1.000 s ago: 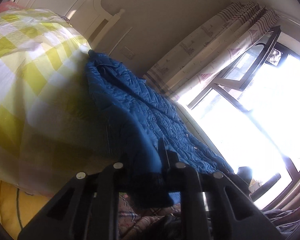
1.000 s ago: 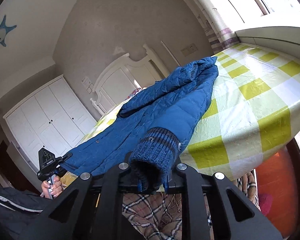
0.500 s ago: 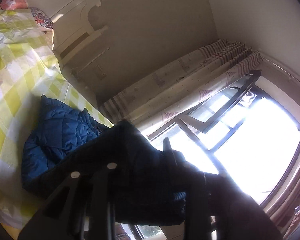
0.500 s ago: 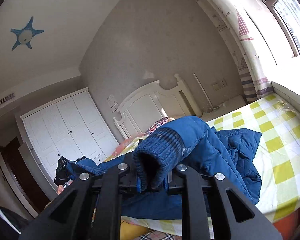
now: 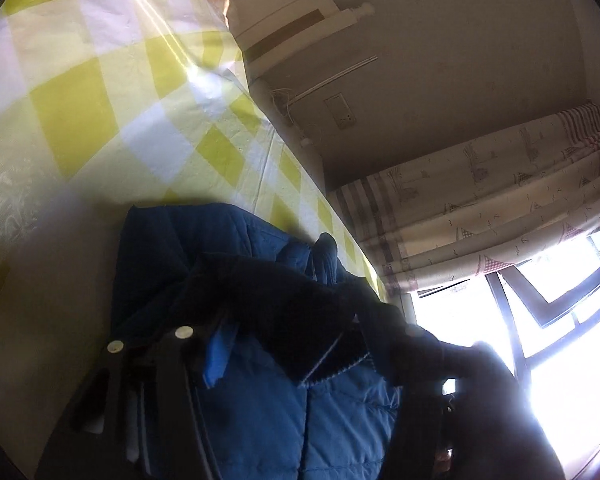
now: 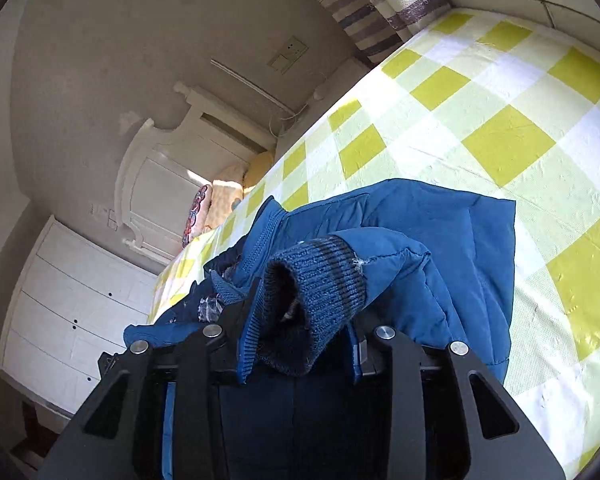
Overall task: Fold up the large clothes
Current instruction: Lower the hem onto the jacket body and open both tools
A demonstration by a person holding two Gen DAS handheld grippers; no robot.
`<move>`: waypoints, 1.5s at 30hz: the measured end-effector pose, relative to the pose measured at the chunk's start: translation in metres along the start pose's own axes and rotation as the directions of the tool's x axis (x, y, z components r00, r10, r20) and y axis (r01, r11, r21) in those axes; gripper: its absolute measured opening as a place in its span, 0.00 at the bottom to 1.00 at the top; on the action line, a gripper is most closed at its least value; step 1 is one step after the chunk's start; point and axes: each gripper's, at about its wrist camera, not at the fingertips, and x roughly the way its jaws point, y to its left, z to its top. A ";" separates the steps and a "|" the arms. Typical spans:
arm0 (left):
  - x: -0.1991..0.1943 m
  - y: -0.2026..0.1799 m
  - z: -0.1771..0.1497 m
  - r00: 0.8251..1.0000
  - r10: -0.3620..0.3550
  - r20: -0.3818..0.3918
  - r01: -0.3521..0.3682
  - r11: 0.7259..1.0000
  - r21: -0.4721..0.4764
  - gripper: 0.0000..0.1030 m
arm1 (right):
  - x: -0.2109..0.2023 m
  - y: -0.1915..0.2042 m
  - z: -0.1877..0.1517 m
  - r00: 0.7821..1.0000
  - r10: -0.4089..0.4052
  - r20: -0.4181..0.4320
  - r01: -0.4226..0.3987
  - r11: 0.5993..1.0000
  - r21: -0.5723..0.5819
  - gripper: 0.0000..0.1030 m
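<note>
- Low in the centre of the right wrist view, the right gripper (image 6: 300, 344) is closed on the ribbed knit cuff (image 6: 316, 280) of the blue padded jacket (image 6: 440, 248); the cuff bulges out between the two fingers, its mouth open toward the lens.
- At the lower left of the left wrist view, the left gripper (image 5: 220, 344) has dark jacket fabric bunched over and between its fingers. It looks clamped on that fabric, likely the other sleeve end, though shadow and window glare hide the exact bite.
- The jacket lies across the yellow-and-white checked bedspread (image 6: 500, 120), filling the lower middle of both frames, with its body heaped behind the held cuff and spreading toward the right of the right wrist view.
- The white headboard (image 6: 148, 184) and a patterned pillow (image 6: 196, 216) sit at middle left in the right wrist view; striped curtains (image 5: 500, 208) hang at the right of the left wrist view.
- Judged from the quilting, the jacket is soft and puffy, light for its bulk, with no stiffness: any part not held will sag and slump.
- Its smooth shell looks slippery, so a pinch on the body panels would probably creep; the knit cuff is rougher and thicker and gives a surer hold.
- Cuffs, hem corners and seams seem the best places to grip, since padding between them compresses and springs back, tending to undo a loose fold.
</note>
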 end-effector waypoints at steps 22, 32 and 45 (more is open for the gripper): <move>0.057 -0.027 0.030 0.933 0.323 -0.160 -0.203 0.836 0.509 0.97 | 0.042 0.017 0.020 0.932 -0.344 -0.118 0.233 0.815 -0.531 0.78; 0.093 -0.050 0.019 0.903 0.384 -0.194 -0.166 0.727 0.666 0.50 | 0.038 0.026 0.016 0.951 -0.295 -0.092 0.201 0.816 -0.542 0.44; 0.048 -0.144 0.057 0.929 0.330 0.171 -0.363 0.714 0.599 0.16 | 0.038 0.115 0.074 0.914 -0.382 0.140 0.400 0.780 -0.481 0.13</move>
